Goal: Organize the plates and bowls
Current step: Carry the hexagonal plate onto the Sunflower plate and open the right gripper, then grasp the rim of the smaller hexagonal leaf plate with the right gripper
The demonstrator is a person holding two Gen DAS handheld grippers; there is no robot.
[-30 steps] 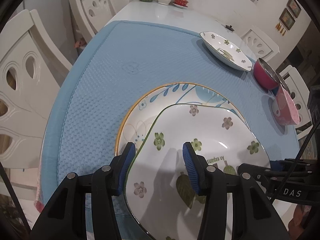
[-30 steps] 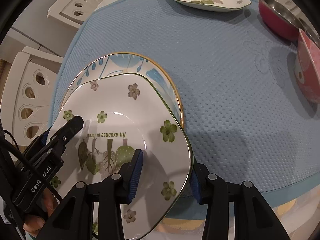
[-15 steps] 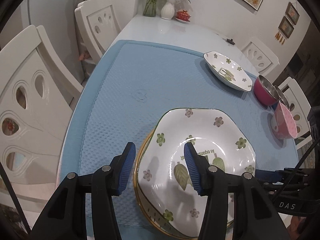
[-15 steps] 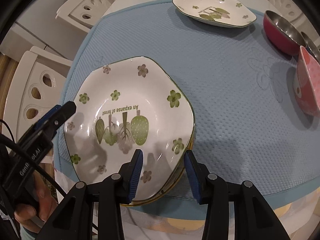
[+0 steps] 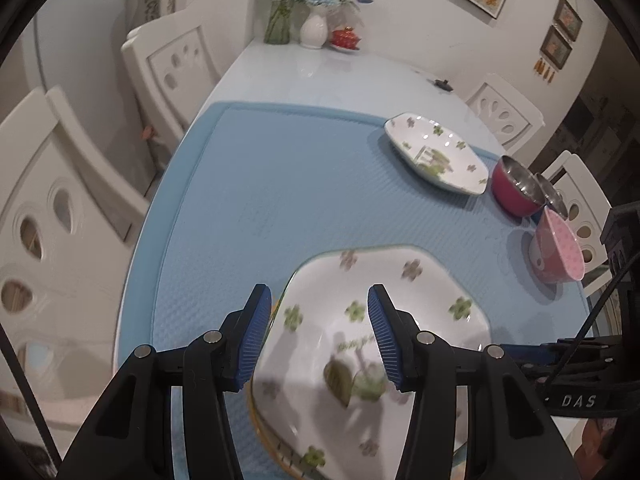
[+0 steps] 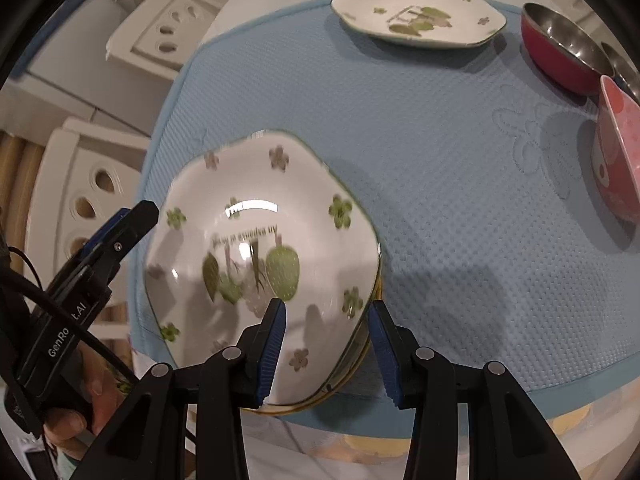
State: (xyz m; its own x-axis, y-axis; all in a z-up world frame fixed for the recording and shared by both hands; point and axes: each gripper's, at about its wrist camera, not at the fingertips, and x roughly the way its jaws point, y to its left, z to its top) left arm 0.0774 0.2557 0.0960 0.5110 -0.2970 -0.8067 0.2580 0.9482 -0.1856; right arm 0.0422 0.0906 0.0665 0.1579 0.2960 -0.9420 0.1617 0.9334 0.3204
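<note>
A white plate with green flowers [image 5: 384, 320] [image 6: 256, 208] lies on a gold-rimmed plate [image 6: 366, 344] at the near edge of the blue mat. My left gripper [image 5: 316, 332] is open above the stack's left rim, apart from it. My right gripper [image 6: 326, 344] is open above the stack's right rim, apart from it. A second flowered plate [image 5: 436, 152] [image 6: 416, 12] sits at the far right of the mat. A red bowl [image 5: 516, 188] [image 6: 560, 48] and a pink bowl [image 5: 556, 248] [image 6: 620, 148] stand at the right edge.
The blue mat [image 5: 300, 200] covers the near half of a white table. White chairs [image 5: 52, 184] stand on the left and on the far right. A vase with flowers [image 5: 316, 20] stands at the table's far end.
Both grippers have let go of the flowered plate and drawn back and up. The plate now rests centred on the gold-rimmed plate.
</note>
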